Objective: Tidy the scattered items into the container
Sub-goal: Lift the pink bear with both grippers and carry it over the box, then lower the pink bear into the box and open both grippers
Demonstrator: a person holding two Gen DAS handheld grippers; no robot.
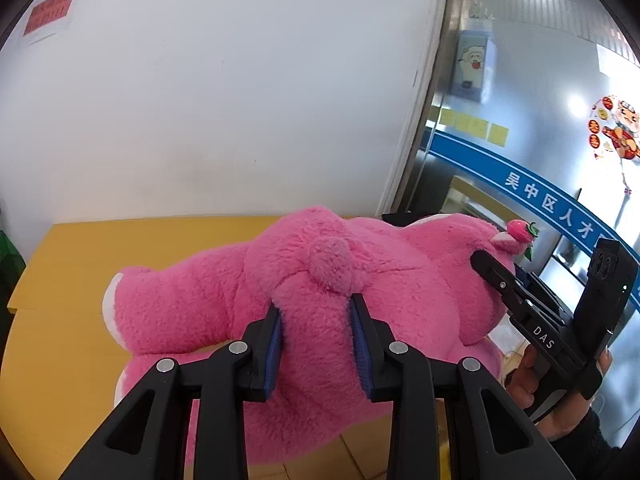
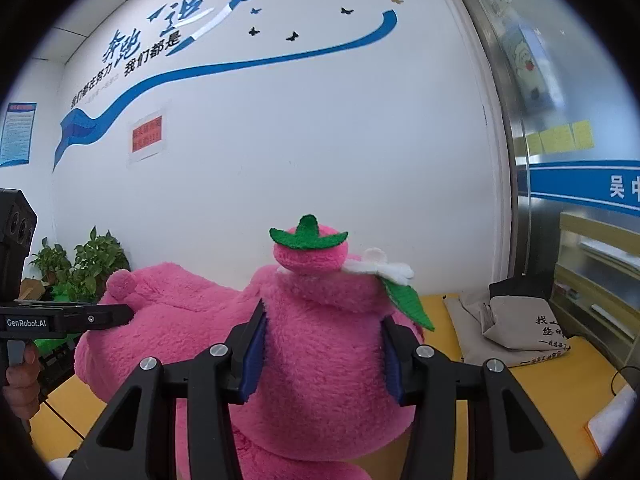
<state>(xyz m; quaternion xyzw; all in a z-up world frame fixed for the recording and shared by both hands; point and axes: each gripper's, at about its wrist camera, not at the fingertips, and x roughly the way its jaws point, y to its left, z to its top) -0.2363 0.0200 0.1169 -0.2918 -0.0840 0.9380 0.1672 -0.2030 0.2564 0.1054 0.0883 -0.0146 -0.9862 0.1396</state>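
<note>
Plush slipping from compressed fur if either grip loosens mid-carry. Left claw (image 1: 316,336) clamped on pink bear (image 1: 320,300) just below its tail; right claw (image 2: 320,354) squeezing the head under the strawberry ear. Bear held over yellow table (image 1: 120,248); no container visible.

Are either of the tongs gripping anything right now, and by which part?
Both grip the big pink plush bear: the left tongs pinch a limb just below its round tail; the right tongs clamp its head under the strawberry ornament.
</note>
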